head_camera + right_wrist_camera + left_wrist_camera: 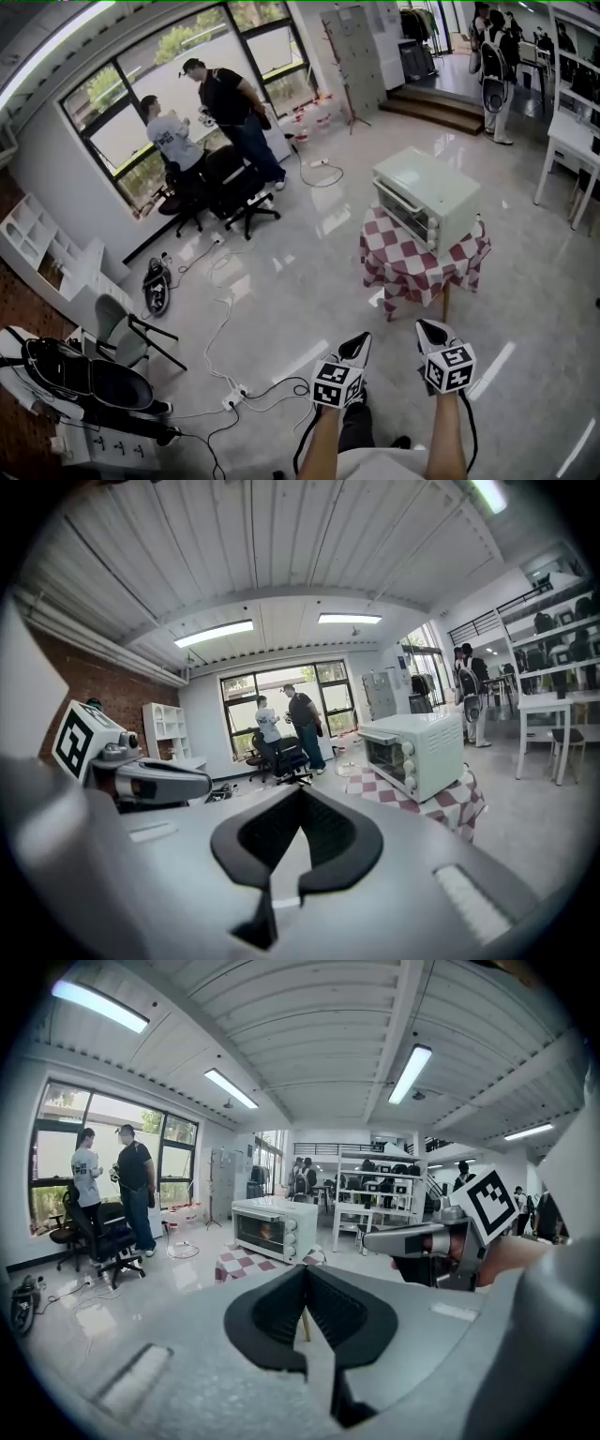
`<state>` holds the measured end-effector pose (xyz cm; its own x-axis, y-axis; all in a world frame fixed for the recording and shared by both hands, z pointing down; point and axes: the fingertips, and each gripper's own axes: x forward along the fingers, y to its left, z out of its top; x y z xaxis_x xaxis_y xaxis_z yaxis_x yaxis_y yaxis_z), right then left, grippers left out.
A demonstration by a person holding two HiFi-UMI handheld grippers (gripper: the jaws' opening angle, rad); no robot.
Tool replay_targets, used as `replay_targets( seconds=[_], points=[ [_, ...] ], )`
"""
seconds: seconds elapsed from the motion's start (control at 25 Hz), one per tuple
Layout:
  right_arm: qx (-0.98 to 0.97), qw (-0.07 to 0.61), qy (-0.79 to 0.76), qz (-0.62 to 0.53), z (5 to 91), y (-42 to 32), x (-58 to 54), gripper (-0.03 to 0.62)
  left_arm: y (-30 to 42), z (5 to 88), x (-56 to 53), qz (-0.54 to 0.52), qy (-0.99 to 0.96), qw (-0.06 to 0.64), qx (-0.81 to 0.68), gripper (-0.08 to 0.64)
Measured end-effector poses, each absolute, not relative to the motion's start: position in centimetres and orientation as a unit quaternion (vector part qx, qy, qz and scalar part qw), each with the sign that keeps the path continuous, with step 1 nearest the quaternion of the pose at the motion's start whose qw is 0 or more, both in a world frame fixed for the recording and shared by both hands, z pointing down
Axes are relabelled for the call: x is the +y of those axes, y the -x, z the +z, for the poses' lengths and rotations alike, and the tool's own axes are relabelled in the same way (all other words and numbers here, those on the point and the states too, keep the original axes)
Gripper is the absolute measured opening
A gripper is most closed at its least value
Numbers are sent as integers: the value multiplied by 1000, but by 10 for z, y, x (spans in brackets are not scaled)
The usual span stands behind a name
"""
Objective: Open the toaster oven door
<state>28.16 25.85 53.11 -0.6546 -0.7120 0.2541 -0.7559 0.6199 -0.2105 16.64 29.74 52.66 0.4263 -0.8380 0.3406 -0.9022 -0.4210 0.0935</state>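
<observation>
Holds left gripper (359,342) and right gripper (428,328) side by side, jaws of both clenched on nothing: presumably mere carrying, well apart from the toaster oven (427,199), door shut, set back from the tabletop's (398,264) near edge.

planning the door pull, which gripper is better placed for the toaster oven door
Left, narrowly. The left gripper points almost straight at the toaster oven door; the right gripper aims left of it. Both are shut, far off.

One toaster oven (427,197), one desk (412,272) under it. Two grippers: left hand-held gripper (364,337), right hand-held gripper (423,324). Two people (173,139) (225,94) at the window (131,80), two black office chairs (185,190) (236,183) beside them.
</observation>
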Motion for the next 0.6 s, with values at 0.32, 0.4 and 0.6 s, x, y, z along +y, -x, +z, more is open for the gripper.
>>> replay_targets(
  seconds=[0.32,0.4,0.6],
  points=[
    [-881,76,-436,167,544,-286,198,3,-137,530,230,100,-838,148,-516,3],
    [-874,70,-447,176,544,-286,180,3,-132,533,211,98,-840,153,-511,3],
    [-874,77,-450,165,531,-259,139,3,-112,527,161,86,-846,157,-503,3]
  ],
)
